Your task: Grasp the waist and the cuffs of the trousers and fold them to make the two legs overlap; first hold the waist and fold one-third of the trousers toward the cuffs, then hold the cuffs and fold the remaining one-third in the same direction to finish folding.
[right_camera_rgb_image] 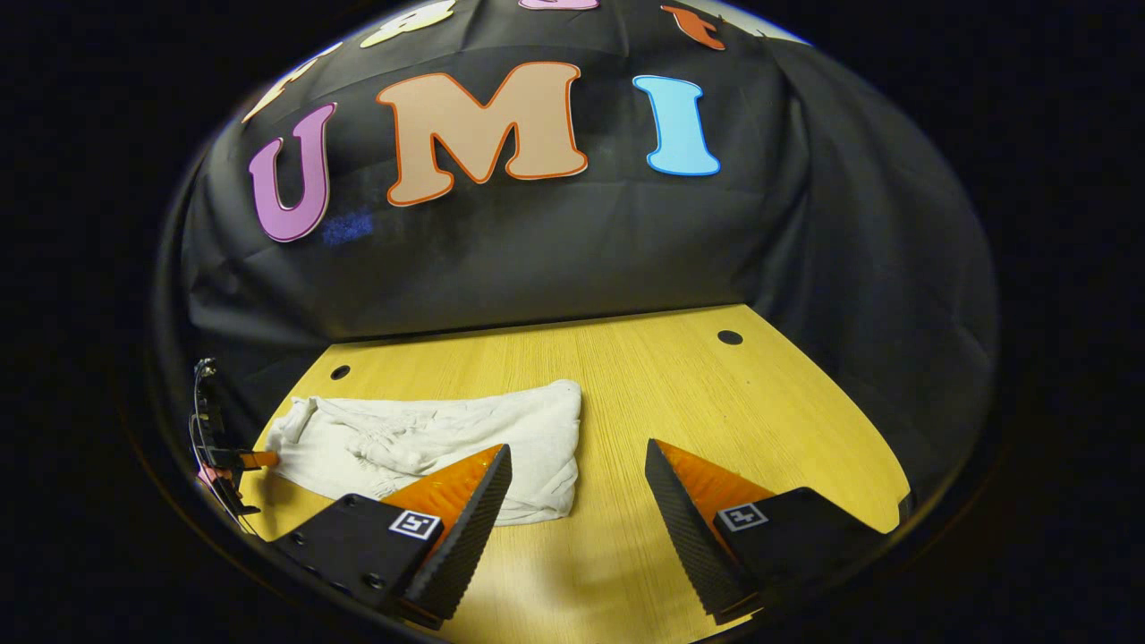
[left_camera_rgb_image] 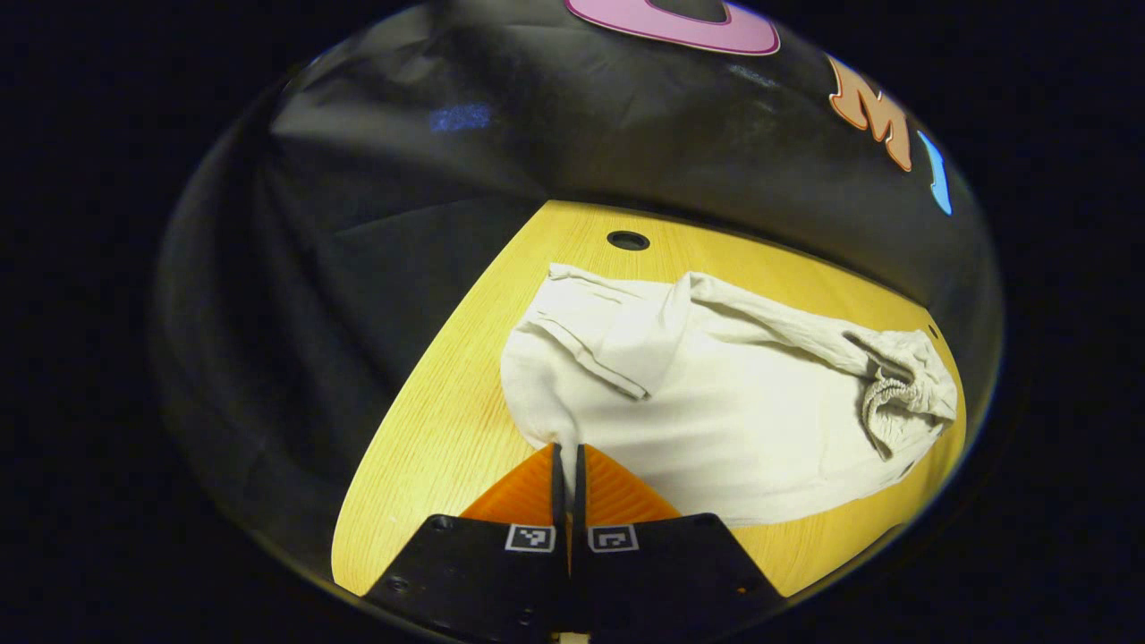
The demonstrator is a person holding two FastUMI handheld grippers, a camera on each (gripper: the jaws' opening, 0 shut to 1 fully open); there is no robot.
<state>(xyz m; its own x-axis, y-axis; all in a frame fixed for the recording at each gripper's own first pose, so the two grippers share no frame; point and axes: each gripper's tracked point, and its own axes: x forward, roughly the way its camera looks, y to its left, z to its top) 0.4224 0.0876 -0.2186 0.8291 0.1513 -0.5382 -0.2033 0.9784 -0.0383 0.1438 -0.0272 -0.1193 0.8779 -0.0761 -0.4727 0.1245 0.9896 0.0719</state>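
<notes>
L gripper (left_camera_rgb_image: 567,452) pinched tight on near edge of cream trousers (left_camera_rgb_image: 716,402), trousers bunched on wooden table (left_camera_rgb_image: 429,447), R gripper (right_camera_rgb_image: 577,470) spread wide, grasping nothing, above table beside trousers

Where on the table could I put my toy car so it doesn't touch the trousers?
Bare wooden table lies between the trousers and the black cloth wall, ahead of the open right hand-held gripper. A thin strip runs behind the trousers too. It's crowded where the left hand-held gripper pinches the trousers' edge.
</notes>
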